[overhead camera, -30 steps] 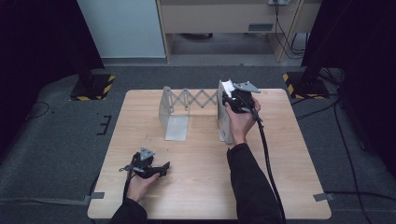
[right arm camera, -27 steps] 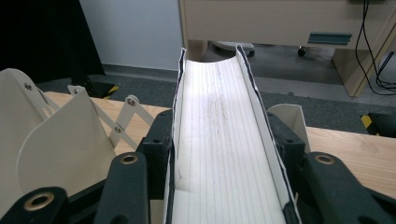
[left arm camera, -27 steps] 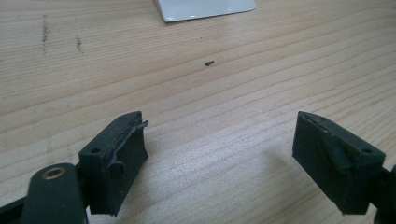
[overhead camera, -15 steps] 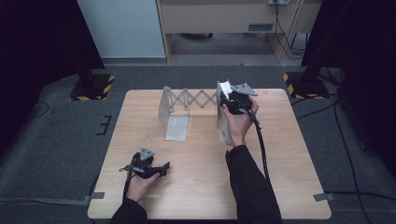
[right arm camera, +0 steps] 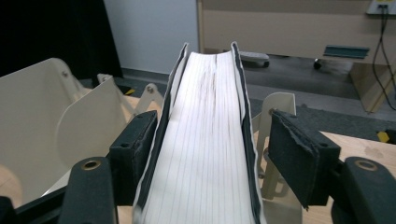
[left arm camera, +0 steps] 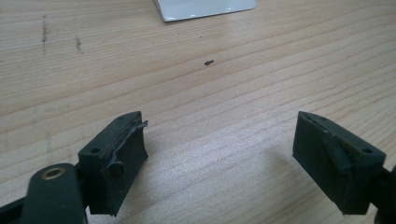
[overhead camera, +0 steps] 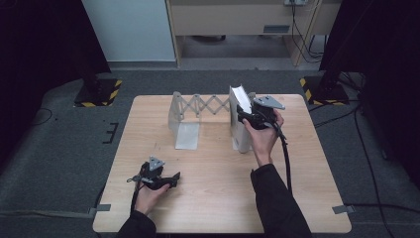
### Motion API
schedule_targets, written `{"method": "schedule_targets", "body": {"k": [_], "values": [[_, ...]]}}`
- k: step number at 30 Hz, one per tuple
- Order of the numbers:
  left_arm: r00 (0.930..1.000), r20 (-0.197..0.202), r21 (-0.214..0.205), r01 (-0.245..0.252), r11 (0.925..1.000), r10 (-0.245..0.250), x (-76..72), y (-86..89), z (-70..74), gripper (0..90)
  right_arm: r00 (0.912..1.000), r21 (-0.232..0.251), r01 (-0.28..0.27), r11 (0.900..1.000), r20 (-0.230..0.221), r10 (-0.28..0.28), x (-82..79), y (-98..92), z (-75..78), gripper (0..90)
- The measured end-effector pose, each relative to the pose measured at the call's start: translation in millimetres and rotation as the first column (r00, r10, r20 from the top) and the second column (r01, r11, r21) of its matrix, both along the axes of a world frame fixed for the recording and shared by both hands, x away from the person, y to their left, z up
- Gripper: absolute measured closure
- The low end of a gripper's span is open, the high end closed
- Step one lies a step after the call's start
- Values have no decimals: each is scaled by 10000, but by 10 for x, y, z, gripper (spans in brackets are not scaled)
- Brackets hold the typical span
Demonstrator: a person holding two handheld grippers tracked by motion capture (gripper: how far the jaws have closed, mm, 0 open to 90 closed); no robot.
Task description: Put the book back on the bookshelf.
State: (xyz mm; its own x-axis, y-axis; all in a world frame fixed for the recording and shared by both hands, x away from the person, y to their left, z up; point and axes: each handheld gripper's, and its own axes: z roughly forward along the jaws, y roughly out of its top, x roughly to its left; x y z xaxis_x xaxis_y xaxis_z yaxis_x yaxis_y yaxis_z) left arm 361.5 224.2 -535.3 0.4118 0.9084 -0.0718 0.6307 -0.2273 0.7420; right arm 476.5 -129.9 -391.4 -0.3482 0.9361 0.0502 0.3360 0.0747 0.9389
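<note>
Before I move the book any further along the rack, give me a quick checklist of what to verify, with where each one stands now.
1. Right tool straddles the book: ok.
2. Jaws clamped on the covers: not ok; left jaw touches, right jaw shows a gap.
3. Book upright: ok, standing on end on the table.
4. Book at the folding rack, by its right end plate: ok.
5. Left tool out of the way: ok, open and low over bare wood, near the table's front-left.
6. Book's bottom seated on the rack base: cannot tell.

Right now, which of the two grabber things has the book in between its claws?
The right gripper, by the expanding bookend rack. Its jaws sit either side of the standing book, slightly apart. The left gripper hangs open above bare table.
</note>
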Motion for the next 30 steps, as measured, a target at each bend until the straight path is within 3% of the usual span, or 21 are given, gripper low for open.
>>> {"method": "schedule_targets", "body": {"k": [7, 10, 17, 21, 30], "values": [[10000, -5, 8, -11, 10000, 11, -1, -5, -1, 162, 9988, -209, -471, 9987, 136, 474, -182, -121, -53, 314], [10000, -7, 23, -15, 10000, 15, -2, -7, -1, 162, 9971, -44, -714, 9974, 258, 715, -257, -170, -114, 327], [10000, -1, 54, -14, 10000, 14, -2, -10, -1, 162, 9933, -449, -1147, 9924, 90, 1152, -389, -225, -329, 359], [10000, 12, 83, -16, 10000, 16, -2, -14, -1, 162, 9924, -414, -1228, 9916, -6, 1229, -418, -251, -474, 442], [10000, 5, 65, -23, 10000, 23, -1, -13, -1, 162, 9925, -87, -1190, 9929, -279, 1188, -369, -208, -661, 499]]}}
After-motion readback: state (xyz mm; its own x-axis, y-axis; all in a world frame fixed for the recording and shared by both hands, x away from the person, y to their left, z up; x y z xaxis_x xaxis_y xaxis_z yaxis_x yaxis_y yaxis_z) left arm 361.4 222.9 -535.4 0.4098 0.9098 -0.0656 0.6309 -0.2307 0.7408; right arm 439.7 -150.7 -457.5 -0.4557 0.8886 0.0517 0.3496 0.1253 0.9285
